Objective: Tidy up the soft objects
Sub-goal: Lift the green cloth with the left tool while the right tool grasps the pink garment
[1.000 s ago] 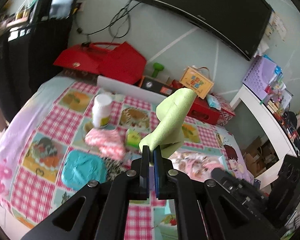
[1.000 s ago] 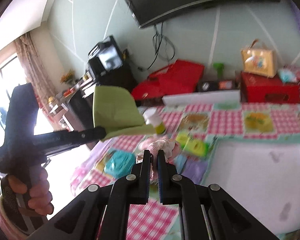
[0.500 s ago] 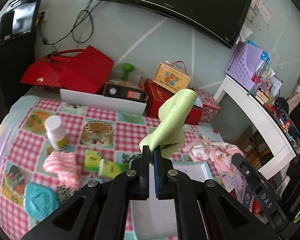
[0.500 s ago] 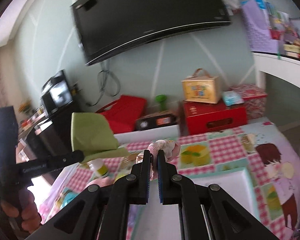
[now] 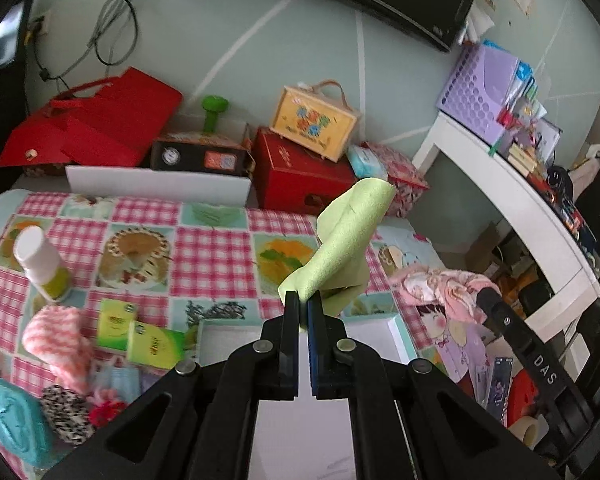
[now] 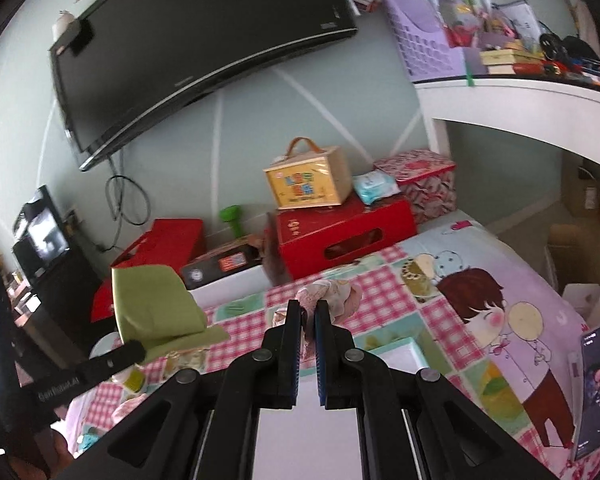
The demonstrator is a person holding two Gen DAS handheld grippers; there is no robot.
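My left gripper (image 5: 303,300) is shut on a light green cloth (image 5: 342,240) that stands up from its tips above the table. My right gripper (image 6: 308,310) is shut on a pink floral cloth (image 6: 332,292). In the left wrist view that pink cloth (image 5: 440,284) hangs from the right gripper's tip at the right. The right wrist view shows the green cloth (image 6: 155,304) at the left. A shallow white tray (image 5: 392,330) with a teal rim lies just below both grippers. A pink-and-white fuzzy sock (image 5: 57,340) lies at the left.
On the checked tablecloth (image 5: 211,252) stand a white bottle (image 5: 39,260), green cartons (image 5: 147,340), a teal pouch (image 5: 15,420) and a patterned cloth (image 5: 65,412). Red boxes (image 5: 300,176) and a yellow case (image 5: 316,120) line the wall. A white desk (image 5: 520,192) stands to the right.
Both grippers swung to the right over the table with their cloths still held. The white tray has come under them, and the bottle and sock slid to the left of the view.
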